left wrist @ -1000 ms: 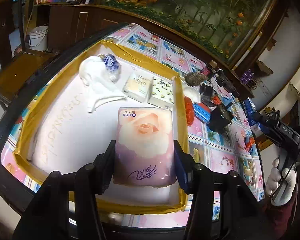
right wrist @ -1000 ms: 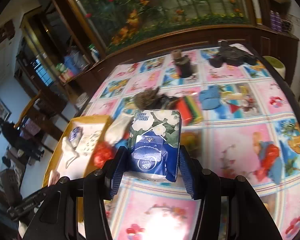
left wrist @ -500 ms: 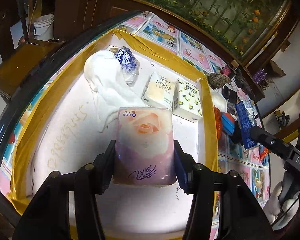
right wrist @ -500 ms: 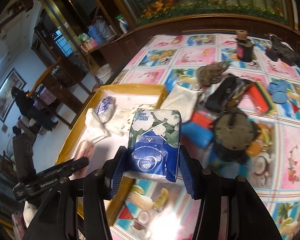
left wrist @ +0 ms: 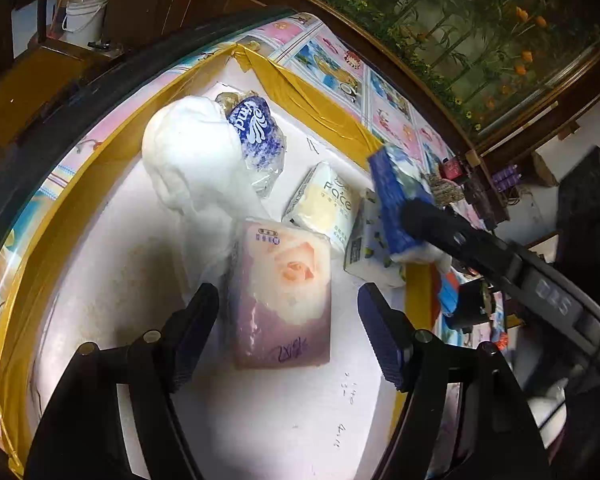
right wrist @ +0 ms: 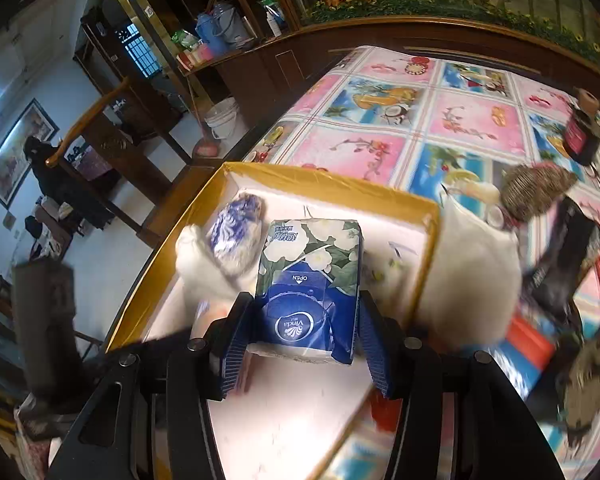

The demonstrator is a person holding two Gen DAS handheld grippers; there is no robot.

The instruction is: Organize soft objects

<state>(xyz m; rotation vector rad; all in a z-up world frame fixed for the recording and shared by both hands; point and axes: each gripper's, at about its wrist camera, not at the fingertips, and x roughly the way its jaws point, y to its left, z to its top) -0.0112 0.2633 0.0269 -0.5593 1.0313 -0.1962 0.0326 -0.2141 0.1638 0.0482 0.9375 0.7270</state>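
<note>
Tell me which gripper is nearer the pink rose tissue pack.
Left. The left gripper straddles the pink rose tissue pack, jaws opening, pads clear. The right gripper, carrying the blue Vinda pack, is beside the tray's far rim.

Glossy plastic film on pink rose tissue pack (left wrist: 286,288), slightly creased. Same shiny film on blue floral tissue pack (right wrist: 308,284) and cream tissue pack (left wrist: 328,204). Crinkled clear plastic with blue print on small wrapper (left wrist: 256,132). Soft matt white cloth (left wrist: 196,168), fluffy. Matt white foam-like tray floor, glossy yellow tape along tray rim (left wrist: 312,96). Slick patterned vinyl tablecloth (right wrist: 440,120). Matt black plastic on left gripper (left wrist: 288,320); ribbed blue rubbery pads (right wrist: 370,344) on right gripper (right wrist: 300,344). Polished dark wood cabinet (right wrist: 300,56).
</note>
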